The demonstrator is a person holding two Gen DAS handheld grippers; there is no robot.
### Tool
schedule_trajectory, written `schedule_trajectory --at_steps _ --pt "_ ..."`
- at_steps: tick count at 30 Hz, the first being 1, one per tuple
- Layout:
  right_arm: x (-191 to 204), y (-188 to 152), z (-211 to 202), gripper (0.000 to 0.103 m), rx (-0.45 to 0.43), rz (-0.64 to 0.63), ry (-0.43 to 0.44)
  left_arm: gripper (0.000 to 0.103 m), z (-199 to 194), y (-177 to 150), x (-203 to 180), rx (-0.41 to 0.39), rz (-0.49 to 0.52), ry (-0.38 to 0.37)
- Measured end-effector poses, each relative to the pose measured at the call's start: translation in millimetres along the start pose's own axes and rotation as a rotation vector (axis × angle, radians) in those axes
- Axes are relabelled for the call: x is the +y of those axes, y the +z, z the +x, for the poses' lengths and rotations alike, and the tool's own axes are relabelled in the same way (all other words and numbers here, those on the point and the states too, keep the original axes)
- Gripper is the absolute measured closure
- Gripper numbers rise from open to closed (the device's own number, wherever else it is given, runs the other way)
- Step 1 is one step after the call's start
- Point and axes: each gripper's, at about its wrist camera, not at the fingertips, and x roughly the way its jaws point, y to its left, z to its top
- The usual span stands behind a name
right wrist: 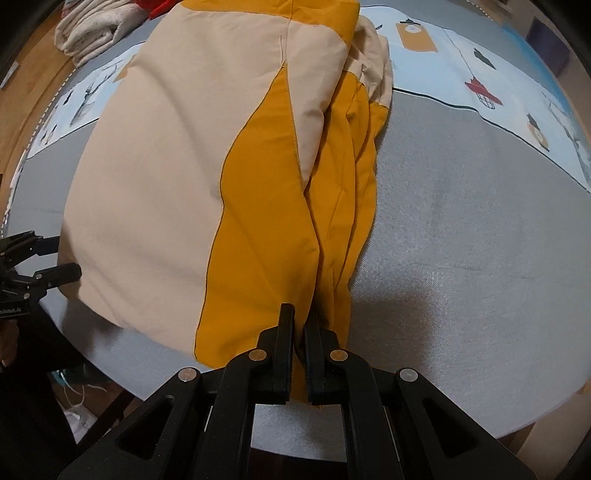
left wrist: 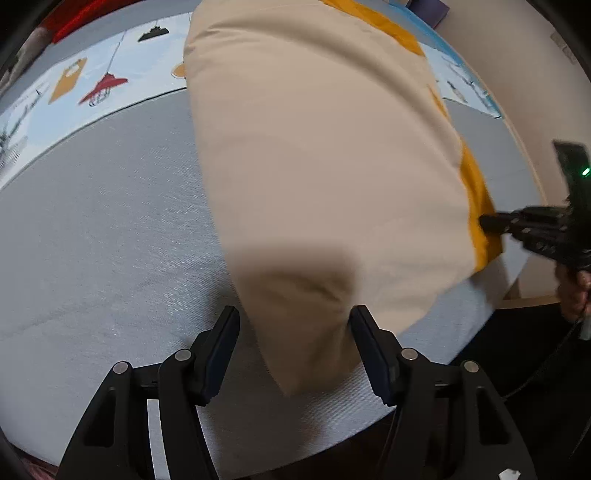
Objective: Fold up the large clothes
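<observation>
A large beige and mustard-yellow jacket (left wrist: 325, 155) lies folded lengthwise on the grey table cover (left wrist: 110, 229). My left gripper (left wrist: 295, 321) is open, its jaws on either side of the jacket's beige near corner without closing on it. My right gripper (right wrist: 300, 321) is shut on the jacket's yellow hem (right wrist: 266, 221). The right gripper also shows in the left wrist view (left wrist: 487, 221) at the jacket's yellow edge. The left gripper shows in the right wrist view (right wrist: 59, 258), open at the beige edge.
A printed blue strip with lamp and lantern pictures (left wrist: 92, 81) runs along the far side of the table. A pile of folded white cloth (right wrist: 88, 29) lies at the far left corner. The table's near edge (right wrist: 406, 443) is close to both grippers.
</observation>
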Motion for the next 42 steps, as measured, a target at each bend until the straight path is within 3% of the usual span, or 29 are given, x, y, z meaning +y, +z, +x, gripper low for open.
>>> schedule_trajectory --at_steps 4,6,15,17,21,25,28,32,36,42 --pt "-7 -8 13 0.074 0.053 0.01 -0.007 0.045 -16 3 18 -0.055 -0.105 -0.078" --pt "-9 -7 19 0.056 0.068 0.011 -0.031 0.045 -21 7 37 -0.082 -0.189 -0.122" --pt "-21 -1 32 0.055 0.084 0.058 0.013 0.045 -7 47 83 -0.124 -0.422 -0.293" --pt "-23 1 32 0.056 0.086 0.062 0.02 0.044 0 58 97 -0.132 -0.46 -0.321" --pt "-28 4 28 0.073 0.076 0.043 0.045 0.038 19 78 115 -0.15 -0.525 -0.401" --pt "-24 4 24 0.082 0.06 0.009 0.031 0.034 37 91 124 -0.16 -0.545 -0.471" --pt "-20 4 21 0.086 0.054 0.018 0.037 0.037 46 94 125 -0.169 -0.55 -0.51" --pt "-16 5 14 0.092 0.036 0.022 0.041 0.065 37 101 119 -0.207 -0.511 -0.487" --pt "-6 11 11 0.094 0.028 0.027 0.051 0.072 9 110 115 -0.248 -0.459 -0.461" --pt "20 29 6 0.095 0.001 -0.005 0.096 0.072 -36 106 154 -0.346 -0.491 -0.391"
